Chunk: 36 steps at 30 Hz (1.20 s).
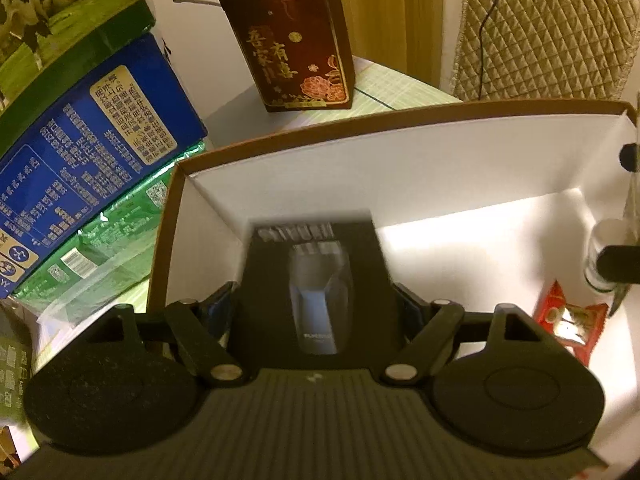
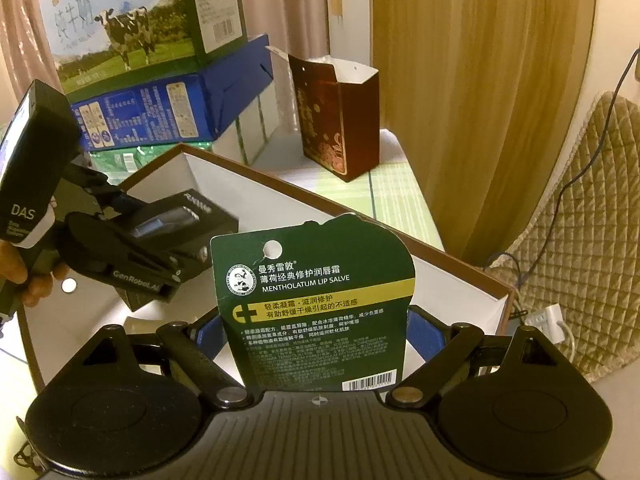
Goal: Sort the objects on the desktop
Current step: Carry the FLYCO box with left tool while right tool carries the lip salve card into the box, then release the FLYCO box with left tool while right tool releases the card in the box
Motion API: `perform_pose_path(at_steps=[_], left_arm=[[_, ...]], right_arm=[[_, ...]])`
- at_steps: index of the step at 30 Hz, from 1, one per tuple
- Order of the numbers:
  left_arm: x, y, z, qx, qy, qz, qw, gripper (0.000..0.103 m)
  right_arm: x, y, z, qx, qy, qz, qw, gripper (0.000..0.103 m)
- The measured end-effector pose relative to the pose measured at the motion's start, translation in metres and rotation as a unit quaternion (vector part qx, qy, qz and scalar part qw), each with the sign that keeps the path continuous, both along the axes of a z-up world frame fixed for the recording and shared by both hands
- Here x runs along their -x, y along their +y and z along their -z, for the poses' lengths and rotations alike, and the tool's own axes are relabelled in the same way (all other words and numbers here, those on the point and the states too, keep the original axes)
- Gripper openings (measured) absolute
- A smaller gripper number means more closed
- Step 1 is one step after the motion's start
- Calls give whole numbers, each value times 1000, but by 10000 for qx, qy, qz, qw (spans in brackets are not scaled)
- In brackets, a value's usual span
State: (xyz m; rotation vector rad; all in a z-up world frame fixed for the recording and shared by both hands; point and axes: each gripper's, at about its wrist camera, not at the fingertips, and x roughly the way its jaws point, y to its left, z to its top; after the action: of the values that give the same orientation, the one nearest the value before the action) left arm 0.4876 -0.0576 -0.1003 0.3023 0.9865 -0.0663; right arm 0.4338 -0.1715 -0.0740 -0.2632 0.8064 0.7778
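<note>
Cardboard, smooth and white inside with a brown rim, forms the open box (image 1: pixel 400 148) that takes up most of both views. To its left, glossy printed cartons are stacked: a green milk carton (image 2: pixel 132 20) with a cow on top of a blue carton (image 1: pixel 92 136). Behind the box a dark red paper gift bag (image 1: pixel 296 48) stands upright on the pale checked surface (image 1: pixel 384 84). The left claw (image 1: pixel 316 300) pinches a matte black rectangular shaver box (image 1: pixel 316 264) between its blue pads, holding it inside the box's walls close to the left wall. To its right the white floor lies open up to a red foil packet (image 1: pixel 568 328). The right claw (image 2: pixel 316 320) grips a flat dark green lip salve card (image 2: pixel 316 304) upright above the box's near right side. A quilted beige cushion (image 2: pixel 592 208) borders the far right.
</note>
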Motion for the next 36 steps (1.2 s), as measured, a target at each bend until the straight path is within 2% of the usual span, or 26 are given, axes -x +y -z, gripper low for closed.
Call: perform_pose_path(at_steps=[14, 16, 18, 19, 22, 36], left_arm=[[7, 7, -13, 3, -163, -145, 9998, 81], [8, 9, -15, 27, -173, -198, 9997, 87], [9, 12, -18, 85, -174, -206, 9996, 89], [10, 13, -19, 92, -183, -225, 9995, 93], [12, 16, -23, 187, -187, -272, 9993, 95], [37, 18, -43, 323, -322, -263, 9986, 98]], right_arm=[[-7, 5, 11, 192, 67, 135, 9997, 88], [-7, 6, 10, 150, -11, 189, 9997, 88], [-8, 6, 9, 121, -65, 240, 9996, 90], [-9, 6, 8, 120, -39, 243, 9996, 92], [-8, 4, 6, -3, -77, 227, 9997, 101], [1, -13, 4, -118, 76, 415, 9990, 101]])
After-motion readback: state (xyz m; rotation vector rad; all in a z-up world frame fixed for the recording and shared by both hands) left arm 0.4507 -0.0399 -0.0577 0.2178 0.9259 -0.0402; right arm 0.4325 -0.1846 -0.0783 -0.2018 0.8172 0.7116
